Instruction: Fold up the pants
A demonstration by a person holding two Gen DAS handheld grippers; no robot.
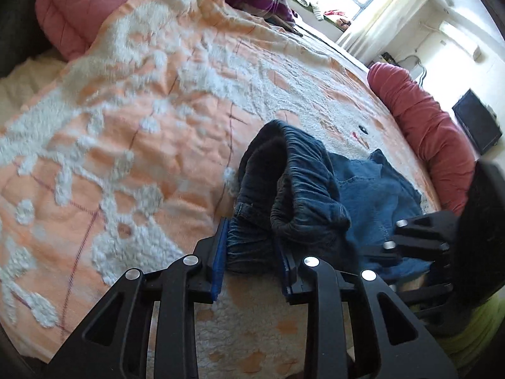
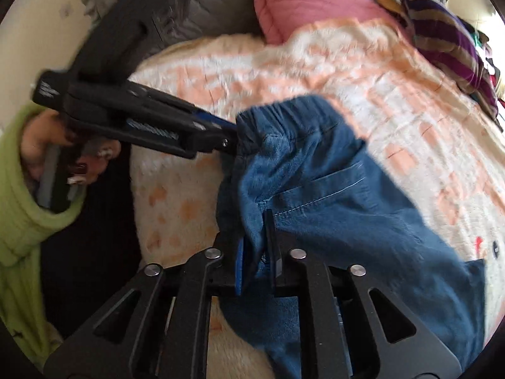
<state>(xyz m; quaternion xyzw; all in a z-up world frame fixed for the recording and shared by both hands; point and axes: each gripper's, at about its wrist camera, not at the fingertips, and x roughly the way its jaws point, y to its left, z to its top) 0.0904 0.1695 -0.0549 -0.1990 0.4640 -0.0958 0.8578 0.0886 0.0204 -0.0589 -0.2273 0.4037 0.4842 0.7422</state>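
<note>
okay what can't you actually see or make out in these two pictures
- Pants legs: right wrist view, cut off at the bottom edge behind the right gripper.
- Waistband far side: left wrist view, bunched folds above the left gripper hide it.
- Blanket pattern: right wrist view, blurred.

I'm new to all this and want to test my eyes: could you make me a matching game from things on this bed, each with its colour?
Things:
1. pants
2. pillow
3. sleeve
4. blanket

Colours:
A. green
B. orange and white
C. blue
D. red

Pairs: 1-C, 2-D, 3-A, 4-B
</note>
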